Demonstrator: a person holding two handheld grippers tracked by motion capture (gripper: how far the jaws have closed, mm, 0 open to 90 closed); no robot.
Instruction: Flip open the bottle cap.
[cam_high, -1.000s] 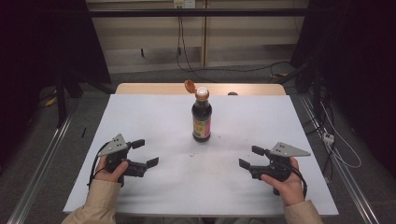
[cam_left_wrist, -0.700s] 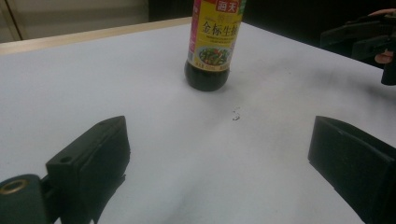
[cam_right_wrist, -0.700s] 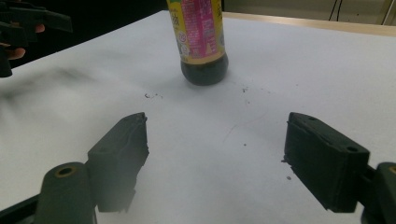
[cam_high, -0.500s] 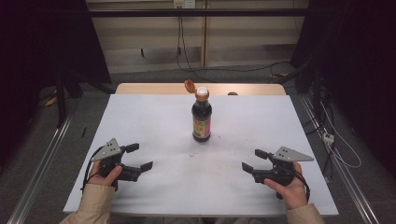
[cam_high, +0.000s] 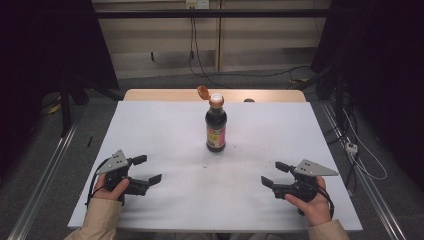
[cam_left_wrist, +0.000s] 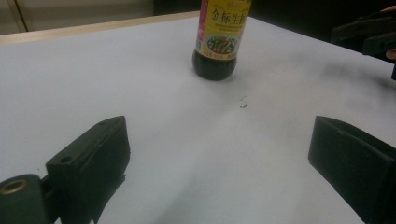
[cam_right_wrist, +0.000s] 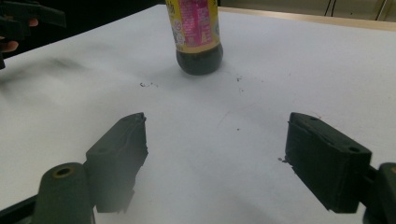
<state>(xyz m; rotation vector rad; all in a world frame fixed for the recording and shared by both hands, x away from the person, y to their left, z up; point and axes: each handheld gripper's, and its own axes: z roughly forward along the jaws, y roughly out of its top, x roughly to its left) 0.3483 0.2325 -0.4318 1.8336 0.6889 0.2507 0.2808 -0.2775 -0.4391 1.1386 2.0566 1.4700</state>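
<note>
A dark sauce bottle (cam_high: 216, 125) with a yellow and pink label stands upright in the middle of the white table (cam_high: 165, 125); its orange flip cap (cam_high: 202, 91) hangs open to the left of the neck. My left gripper (cam_high: 148, 169) rests low near the front left of the table, open, with nothing between its jaws. Near the front right, my right gripper (cam_high: 274, 174) is open too and holds nothing. Both point toward the bottle, well short of it. The bottle's base (cam_left_wrist: 215, 63) stands ahead in the left gripper view, and the same bottle (cam_right_wrist: 198, 46) shows in the right gripper view.
A wooden strip (cam_high: 160, 94) edges the table's far side. Cables (cam_high: 360, 155) and a plug lie on the floor to the right. Metal rails (cam_high: 40, 185) run along both sides of the table. A few dark specks (cam_right_wrist: 147, 85) mark the sheet near the bottle.
Both hands have drawn back slightly toward the front edge of the table. The jaws stay open and the bottle has not moved.
</note>
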